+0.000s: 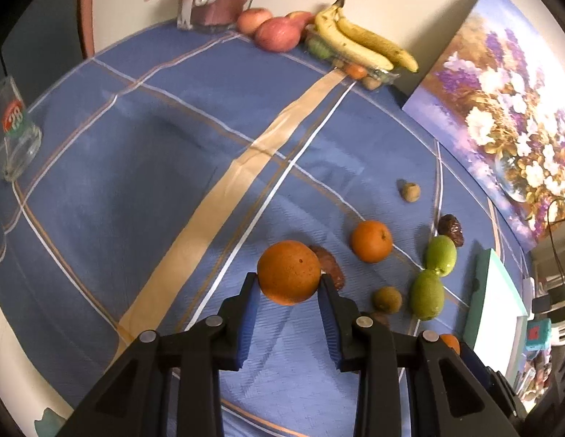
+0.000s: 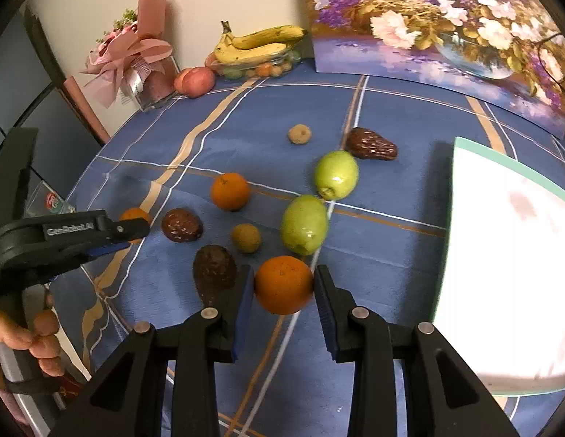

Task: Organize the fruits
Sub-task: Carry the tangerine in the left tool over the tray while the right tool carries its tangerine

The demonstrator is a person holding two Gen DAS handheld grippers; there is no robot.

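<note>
My left gripper [image 1: 289, 279] is shut on an orange [image 1: 289, 271] and holds it above the blue tablecloth [image 1: 155, 167]; it also shows in the right wrist view [image 2: 135, 225] at the left. My right gripper [image 2: 283, 284] is shut on another orange [image 2: 283, 284]. A third orange [image 2: 230, 191], two green fruits [image 2: 336, 174] [image 2: 304, 224], three dark brown fruits [image 2: 182, 225] [image 2: 214, 271] [image 2: 371, 144] and two small tan fruits [image 2: 246, 237] [image 2: 299, 133] lie loose on the cloth.
A clear tray with bananas [image 2: 260, 45] and small fruits stands at the back wall, with apples [image 2: 195, 81] and a pink bouquet [image 2: 137, 62] beside it. A flower painting [image 2: 446, 29] leans at the right. A white board [image 2: 508, 255] lies at the right. A glass [image 1: 13, 134] stands far left.
</note>
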